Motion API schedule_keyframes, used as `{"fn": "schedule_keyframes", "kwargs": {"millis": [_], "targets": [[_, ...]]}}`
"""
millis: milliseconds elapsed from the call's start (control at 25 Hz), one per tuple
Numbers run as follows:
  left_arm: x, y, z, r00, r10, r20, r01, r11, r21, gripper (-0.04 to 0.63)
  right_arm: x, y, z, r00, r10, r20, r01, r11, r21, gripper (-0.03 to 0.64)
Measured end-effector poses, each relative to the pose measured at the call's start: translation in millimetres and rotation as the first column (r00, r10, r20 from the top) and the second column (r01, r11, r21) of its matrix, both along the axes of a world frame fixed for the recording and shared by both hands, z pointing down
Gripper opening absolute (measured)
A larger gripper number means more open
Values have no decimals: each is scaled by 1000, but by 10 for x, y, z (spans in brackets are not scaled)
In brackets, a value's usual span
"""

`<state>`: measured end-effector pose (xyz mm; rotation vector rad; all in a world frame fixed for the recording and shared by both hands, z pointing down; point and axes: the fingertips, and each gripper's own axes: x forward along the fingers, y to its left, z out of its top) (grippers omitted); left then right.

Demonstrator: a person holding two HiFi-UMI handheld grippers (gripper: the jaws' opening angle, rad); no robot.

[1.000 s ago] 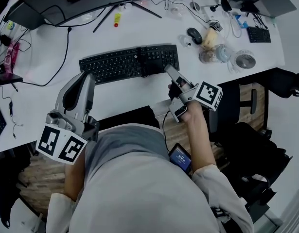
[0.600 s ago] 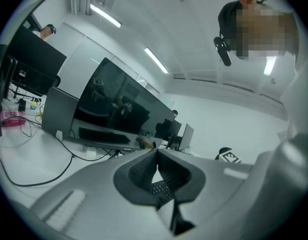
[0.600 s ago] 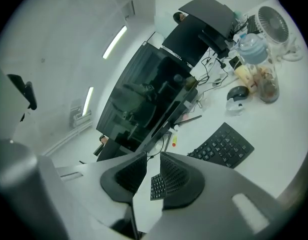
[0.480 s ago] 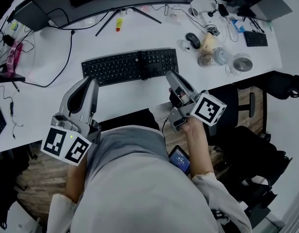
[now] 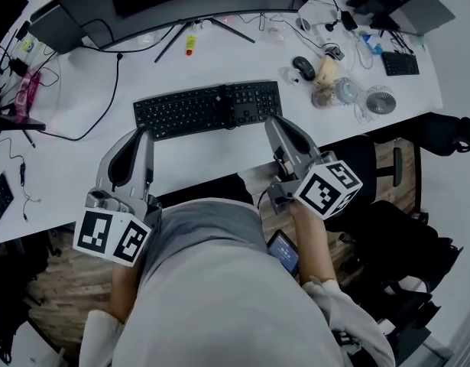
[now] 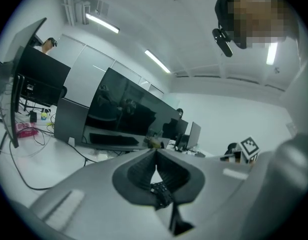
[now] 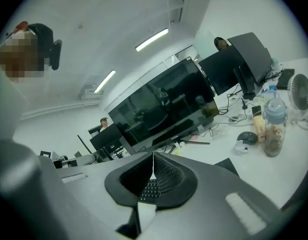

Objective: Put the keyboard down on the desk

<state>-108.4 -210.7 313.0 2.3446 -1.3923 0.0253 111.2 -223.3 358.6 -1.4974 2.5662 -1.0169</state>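
Keyboard (image 5: 208, 107) lies flat on the counter (image 5: 208, 157); left gripper (image 5: 141, 134) jaws together, right gripper (image 5: 273, 121) jaws just closing, both empty; a stray forward nudge could shove the keyboard askew.

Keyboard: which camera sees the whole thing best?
The head view. It looks down on the whole black keyboard, lying flat on the white desk. The left gripper view and the right gripper view each catch only a few keys through the gap under their shut fingers.
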Motion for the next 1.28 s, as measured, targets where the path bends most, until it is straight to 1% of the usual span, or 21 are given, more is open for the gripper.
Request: {"fn": "schedule_keyframes", "kwargs": {"millis": [200, 280, 320, 400, 560, 720, 800, 920, 1040, 1160, 1280], "targets": [[-98, 37, -11, 1000, -24, -7, 24, 1000, -8, 0, -37, 37, -116, 993, -8, -117, 16, 998, 63, 5], [-73, 87, -38, 1000, -15, -19, 15, 1000, -7, 0, -63, 53, -151, 988, -14, -154, 26, 996, 80, 5], [-51, 120, -53, 1000, -5, -14, 5, 1000, -2, 0, -79, 64, -167, 986, -15, -165, 30, 996, 86, 5], [-35, 159, -88, 1000, 6, 11, -7, 1000, 16, 0, -105, 87, -199, 984, -12, -177, 30, 995, 96, 5], [-123, 194, -126, 999, -33, 10, 32, 999, 26, 0, -183, 161, -243, 978, -21, -206, 44, 994, 105, 5], [-142, 209, -101, 997, -56, 60, 54, 998, 37, 0, -246, 232, -242, 965, -39, -259, 69, 992, 107, 5], [-188, 198, -95, 993, -83, 89, 79, 996, 52, 0, -262, 257, -236, 961, -43, -272, 74, 991, 107, 5], [-264, 180, -41, 990, -109, 86, 105, 993, 44, 0, -271, 282, -233, 959, -41, -279, 75, 991, 110, 3], [-353, 165, 13, 987, -133, 85, 132, 991, 27, 0, -278, 283, -177, 953, -44, -299, 75, 993, 92, 2], [-349, 161, 29, 988, -126, 88, 124, 992, 32, 0, -283, 283, -140, 949, -52, -309, 81, 994, 80, -3], [-283, 143, 121, 992, -92, 90, 91, 996, 11, 0, -286, 293, -105, 944, -67, -324, 94, 993, 68, -5]]}}
